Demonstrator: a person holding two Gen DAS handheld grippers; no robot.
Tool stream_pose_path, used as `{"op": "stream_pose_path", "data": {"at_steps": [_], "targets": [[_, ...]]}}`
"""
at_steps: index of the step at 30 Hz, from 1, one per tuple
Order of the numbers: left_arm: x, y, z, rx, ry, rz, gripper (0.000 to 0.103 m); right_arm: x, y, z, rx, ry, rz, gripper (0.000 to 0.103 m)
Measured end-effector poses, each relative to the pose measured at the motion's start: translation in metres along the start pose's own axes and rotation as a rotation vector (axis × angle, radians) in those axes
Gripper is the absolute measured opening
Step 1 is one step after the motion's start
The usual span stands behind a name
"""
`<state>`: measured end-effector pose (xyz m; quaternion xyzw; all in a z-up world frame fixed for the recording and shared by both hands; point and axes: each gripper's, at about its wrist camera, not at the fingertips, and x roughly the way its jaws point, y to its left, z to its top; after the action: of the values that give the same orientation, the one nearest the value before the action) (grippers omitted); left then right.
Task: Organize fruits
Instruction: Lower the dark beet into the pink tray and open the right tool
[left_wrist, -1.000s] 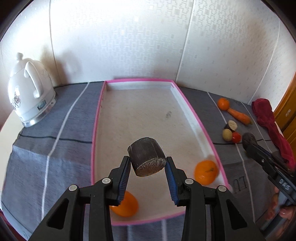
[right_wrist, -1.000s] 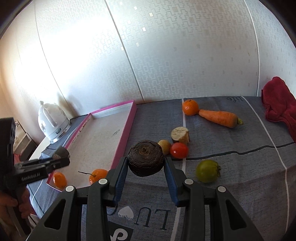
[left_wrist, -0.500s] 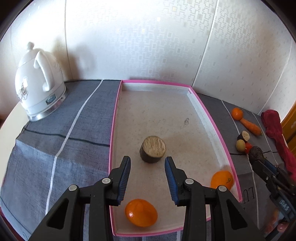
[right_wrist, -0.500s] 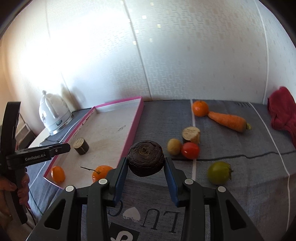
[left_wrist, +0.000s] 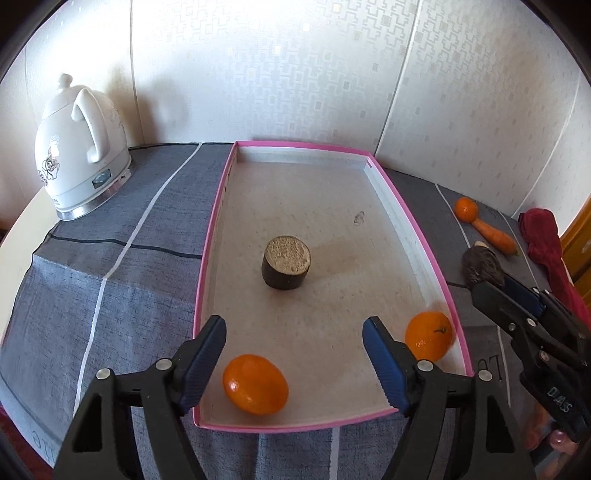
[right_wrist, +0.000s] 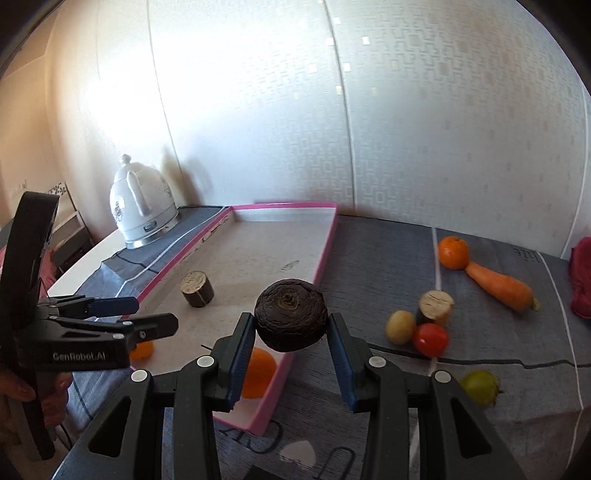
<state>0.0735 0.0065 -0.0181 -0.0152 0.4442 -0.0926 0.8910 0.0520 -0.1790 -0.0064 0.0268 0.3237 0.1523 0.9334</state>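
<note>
Your right gripper (right_wrist: 291, 341) pinches a dark round beet (right_wrist: 291, 314), while only its camera shows your left gripper (right_wrist: 147, 314) opening, empty, beside the pink-rimmed tray (right_wrist: 325, 251).

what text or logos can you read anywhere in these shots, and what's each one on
"GenRobot.AI": white print on the side of the left gripper, right wrist view.
"DAS": white print on the body of the right gripper, left wrist view.
Pale letters on the grey tablecloth: reversed or cut off, not readable.
Mark on the white kettle: too small to read.
</note>
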Motion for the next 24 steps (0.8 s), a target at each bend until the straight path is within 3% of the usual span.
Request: {"op": "stream_pose_path", "data": {"at_steps": [6,15,24], "targets": [[-0.001,0.0,-0.003,-0.029,-0.001,0.015,0.087,0.012,0.004,0.004,-0.015,0.024,0.022,0.041],[-0.004,-0.009,-0.006,-0.001,-0.038,0.071,0.088,0.039,0.01,0.015,-0.086,0.048,0.035,0.041],[-0.001,-0.008,-0.003,-0.015,-0.034,0.067,0.088,0.073,0.019,0.02,-0.138,0.123,0.062,0.041]]}}
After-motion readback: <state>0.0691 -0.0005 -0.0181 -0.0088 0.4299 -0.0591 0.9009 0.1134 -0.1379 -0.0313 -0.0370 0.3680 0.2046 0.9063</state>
